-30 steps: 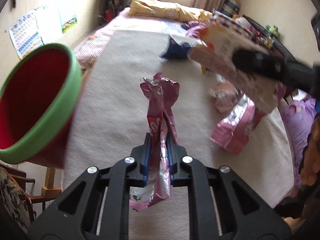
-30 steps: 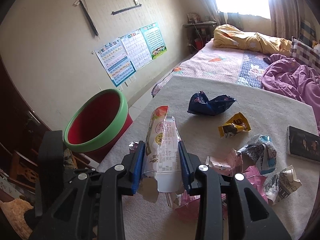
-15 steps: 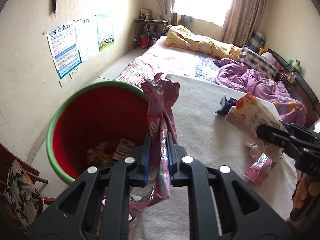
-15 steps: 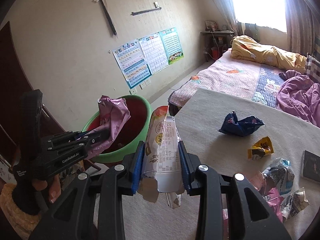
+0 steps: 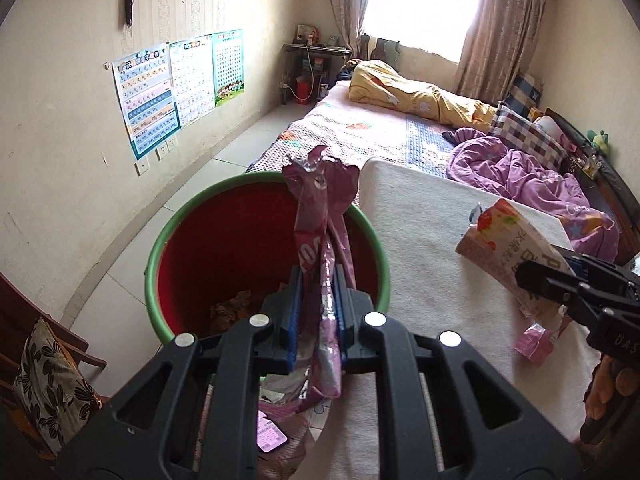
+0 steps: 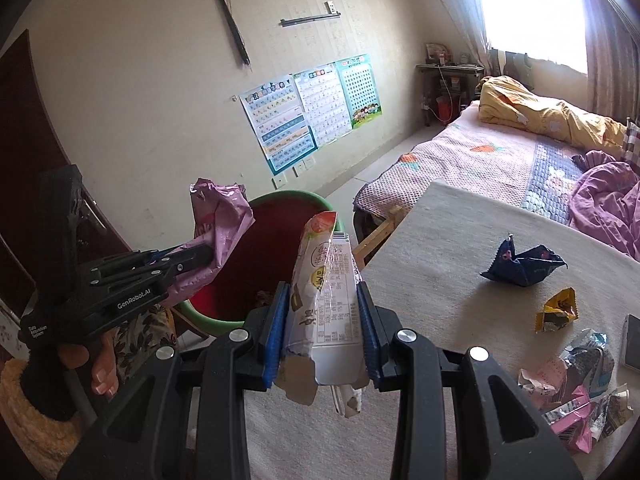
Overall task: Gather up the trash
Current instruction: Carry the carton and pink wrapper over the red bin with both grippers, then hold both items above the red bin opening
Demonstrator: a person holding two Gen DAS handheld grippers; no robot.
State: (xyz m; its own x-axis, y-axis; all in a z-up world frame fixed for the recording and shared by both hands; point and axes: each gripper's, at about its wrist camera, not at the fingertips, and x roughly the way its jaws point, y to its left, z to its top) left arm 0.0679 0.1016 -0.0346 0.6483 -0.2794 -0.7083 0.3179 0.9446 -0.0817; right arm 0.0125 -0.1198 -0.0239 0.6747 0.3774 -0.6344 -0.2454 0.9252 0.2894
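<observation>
My left gripper (image 5: 318, 280) is shut on a pink foil wrapper (image 5: 322, 216) and holds it over the red bin with a green rim (image 5: 224, 248); some trash lies at the bin's bottom. In the right wrist view the left gripper (image 6: 200, 256) holds the pink wrapper (image 6: 218, 216) above the bin (image 6: 260, 252). My right gripper (image 6: 322, 312) is shut on a white snack bag (image 6: 326, 300), over the table edge beside the bin. It also shows in the left wrist view (image 5: 532, 276) with the bag (image 5: 508, 244).
The beige-covered table (image 6: 440, 280) carries a dark blue wrapper (image 6: 520, 260), a yellow wrapper (image 6: 558, 310), a heap of pink and silver wrappers (image 6: 576, 396) and a phone (image 6: 634, 342). A bed (image 5: 380, 128) stands behind. A cushioned chair (image 5: 48, 368) stands left of the bin.
The left gripper has swung left from over the table to above the bin, still holding the pink wrapper. The right gripper has moved with its bag toward the bin.
</observation>
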